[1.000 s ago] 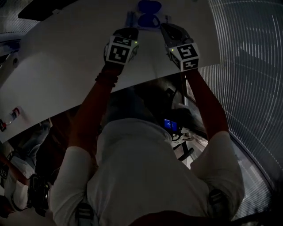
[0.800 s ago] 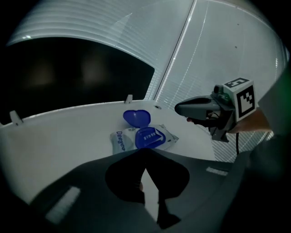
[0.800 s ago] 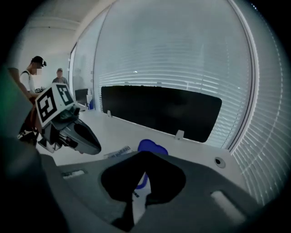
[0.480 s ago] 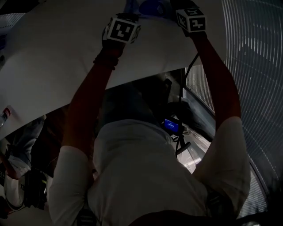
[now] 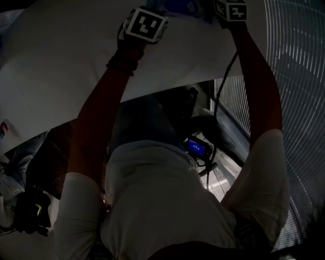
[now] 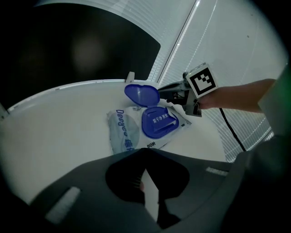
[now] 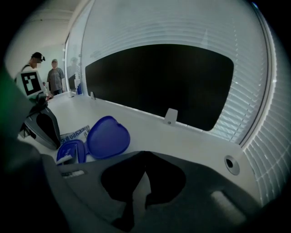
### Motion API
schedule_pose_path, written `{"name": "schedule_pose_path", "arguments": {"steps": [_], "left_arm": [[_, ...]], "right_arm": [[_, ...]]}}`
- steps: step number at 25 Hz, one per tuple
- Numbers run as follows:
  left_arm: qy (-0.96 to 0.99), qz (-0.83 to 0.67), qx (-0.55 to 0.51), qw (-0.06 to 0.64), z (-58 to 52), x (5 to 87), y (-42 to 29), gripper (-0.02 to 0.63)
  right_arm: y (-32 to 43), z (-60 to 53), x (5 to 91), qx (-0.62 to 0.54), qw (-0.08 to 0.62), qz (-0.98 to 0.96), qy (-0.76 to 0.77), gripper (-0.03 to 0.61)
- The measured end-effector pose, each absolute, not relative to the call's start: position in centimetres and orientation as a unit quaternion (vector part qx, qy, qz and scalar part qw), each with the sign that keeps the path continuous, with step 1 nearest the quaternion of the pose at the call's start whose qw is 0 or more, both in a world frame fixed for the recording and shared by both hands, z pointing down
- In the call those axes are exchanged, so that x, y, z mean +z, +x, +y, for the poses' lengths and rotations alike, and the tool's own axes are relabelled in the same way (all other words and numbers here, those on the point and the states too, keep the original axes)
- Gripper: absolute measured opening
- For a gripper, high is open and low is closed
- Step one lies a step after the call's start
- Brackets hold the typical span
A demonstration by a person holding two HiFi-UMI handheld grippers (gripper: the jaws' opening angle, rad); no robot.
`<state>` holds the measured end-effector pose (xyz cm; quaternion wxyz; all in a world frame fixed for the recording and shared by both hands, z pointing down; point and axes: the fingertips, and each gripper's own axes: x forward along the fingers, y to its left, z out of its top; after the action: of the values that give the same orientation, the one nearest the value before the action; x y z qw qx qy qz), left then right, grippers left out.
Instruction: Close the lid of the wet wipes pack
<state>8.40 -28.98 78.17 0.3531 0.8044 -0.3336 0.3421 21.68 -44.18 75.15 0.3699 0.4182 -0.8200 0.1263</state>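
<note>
The wet wipes pack (image 6: 122,133) lies flat on the white table (image 6: 59,132). Its blue lid (image 6: 142,94) stands open above the blue opening frame (image 6: 158,123). In the left gripper view my right gripper (image 6: 169,93) reaches in from the right, its tips just beside the raised lid. The right gripper view shows the lid (image 7: 108,136) close ahead on the left, with my left gripper (image 7: 43,127) beyond the pack. Both grippers look shut and hold nothing. In the head view the left gripper (image 5: 146,23) and right gripper (image 5: 229,7) flank the pack (image 5: 177,6) at the top edge.
A large dark panel (image 7: 159,86) stands along the table's far edge, with a small white clip (image 7: 170,116) at its foot. A round cable hole (image 7: 232,164) sits at the right. Window blinds (image 6: 236,54) lie beyond the table. Two people (image 7: 55,76) stand far off.
Both arms have stretched forward over the table; the marker cubes have moved up to the head view's top edge, closing in on the pack.
</note>
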Motion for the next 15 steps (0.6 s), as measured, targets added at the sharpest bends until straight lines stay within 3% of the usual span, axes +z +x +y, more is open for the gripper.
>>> {"name": "schedule_pose_path", "arguments": {"steps": [10,15], "left_arm": [[0.801,-0.332,0.343,0.362,-28.4,78.9,8.3,0.002],[0.798,-0.334,0.348,0.36,-28.4,78.7,8.2,0.002]], "right_arm": [[19.4,-43.4,72.7,0.111,0.302,-0.886,0.334,0.0],[17.7,-40.0,71.3,0.081,0.312,-0.911,0.259,0.0]]}}
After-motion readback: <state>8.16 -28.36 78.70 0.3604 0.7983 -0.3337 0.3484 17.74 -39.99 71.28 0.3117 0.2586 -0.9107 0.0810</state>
